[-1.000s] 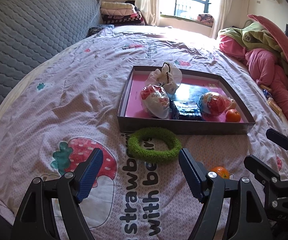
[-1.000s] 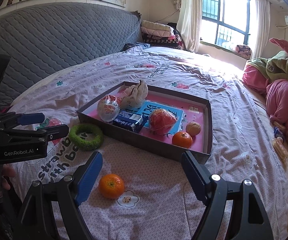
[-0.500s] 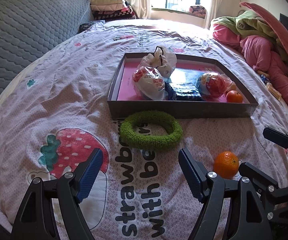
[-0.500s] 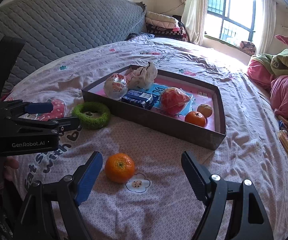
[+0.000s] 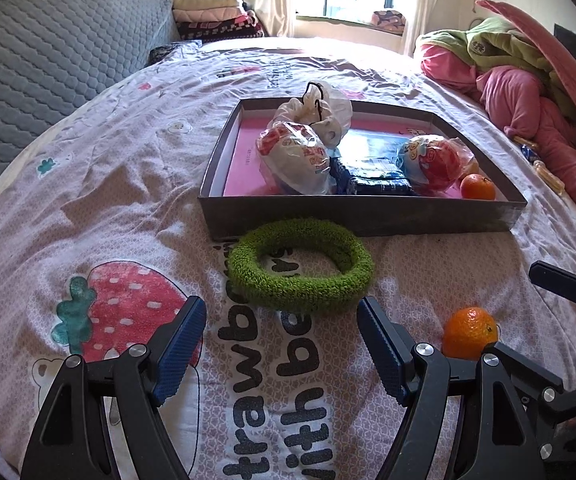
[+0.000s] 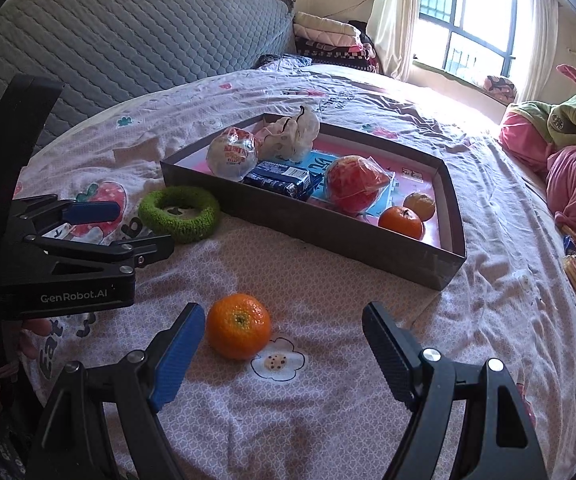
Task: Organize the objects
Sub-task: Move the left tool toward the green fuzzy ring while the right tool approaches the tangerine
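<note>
A green fuzzy ring (image 5: 300,266) is lying on the bedspread (image 5: 127,184) of a bed, just in front of the near wall of a shallow grey box (image 5: 362,216) and seemingly touching it. The left gripper (image 5: 281,344) is being held over the bedspread just short of the ring, its blue-padded fingers (image 5: 177,350) spread wide with nothing between them; the ring is not being touched.

A loose orange (image 6: 238,326) is resting on the bedspread beside a printed flower, outside the box and apart from its near wall. The right gripper (image 6: 282,354) is being held low before it, fingers (image 6: 175,354) set wide apart and empty. The orange is sitting ahead of the tips, close to the left finger, and whether it is being touched there cannot be told. In the left wrist view the same orange (image 5: 470,334) is seen to the right of the ring, partly hidden by the left gripper's frame.

Inside the box, on its pink floor, several things are being kept: a round item in a white and red wrapper (image 5: 296,158), a knotted white plastic bag (image 5: 318,114) behind it, a dark blue packet (image 5: 372,178), a red item in clear wrap (image 6: 354,184), and two small oranges (image 6: 401,222) in the right corner. Pink and green bedding (image 5: 528,92) is piled at the right edge of the bed, and a grey quilted headboard (image 6: 127,36) is standing at the left.
</note>
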Demonstrator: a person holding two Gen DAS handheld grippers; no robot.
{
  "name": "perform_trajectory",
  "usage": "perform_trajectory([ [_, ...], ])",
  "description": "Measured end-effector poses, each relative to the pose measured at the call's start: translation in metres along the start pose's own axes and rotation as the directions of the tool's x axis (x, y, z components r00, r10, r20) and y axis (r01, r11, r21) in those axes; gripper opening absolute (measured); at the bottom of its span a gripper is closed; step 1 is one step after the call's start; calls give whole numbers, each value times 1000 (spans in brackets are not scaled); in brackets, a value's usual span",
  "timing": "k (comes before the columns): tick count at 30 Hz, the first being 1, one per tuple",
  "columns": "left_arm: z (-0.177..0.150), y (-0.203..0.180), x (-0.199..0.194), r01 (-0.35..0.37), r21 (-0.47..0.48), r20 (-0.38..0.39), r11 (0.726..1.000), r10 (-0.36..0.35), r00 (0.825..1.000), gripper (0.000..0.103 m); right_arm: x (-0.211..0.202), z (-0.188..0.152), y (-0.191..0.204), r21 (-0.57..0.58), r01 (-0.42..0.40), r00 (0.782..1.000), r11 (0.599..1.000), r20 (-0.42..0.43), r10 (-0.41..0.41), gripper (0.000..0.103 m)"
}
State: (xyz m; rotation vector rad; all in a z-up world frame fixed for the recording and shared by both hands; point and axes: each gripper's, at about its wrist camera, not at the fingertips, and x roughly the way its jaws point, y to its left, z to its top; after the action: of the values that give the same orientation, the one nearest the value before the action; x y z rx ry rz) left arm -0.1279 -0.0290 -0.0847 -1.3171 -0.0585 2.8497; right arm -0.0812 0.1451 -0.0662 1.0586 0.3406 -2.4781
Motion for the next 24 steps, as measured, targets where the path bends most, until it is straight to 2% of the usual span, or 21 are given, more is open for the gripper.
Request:
perform_trajectory([
  [7, 8, 4, 13, 34, -15, 6, 999, -34, 999, 79, 12, -3, 5, -15, -5, 1000, 1000, -25, 5, 80],
  [16, 18, 13, 28, 63, -42, 16, 997, -62, 998, 81, 19, -4, 9, -13, -29, 1000, 1000, -13, 28, 79],
  [24, 23, 14, 38, 88, -45, 21, 995, -87, 996, 82, 23, -4, 17, -26, -75, 997, 997, 0, 75, 61],
])
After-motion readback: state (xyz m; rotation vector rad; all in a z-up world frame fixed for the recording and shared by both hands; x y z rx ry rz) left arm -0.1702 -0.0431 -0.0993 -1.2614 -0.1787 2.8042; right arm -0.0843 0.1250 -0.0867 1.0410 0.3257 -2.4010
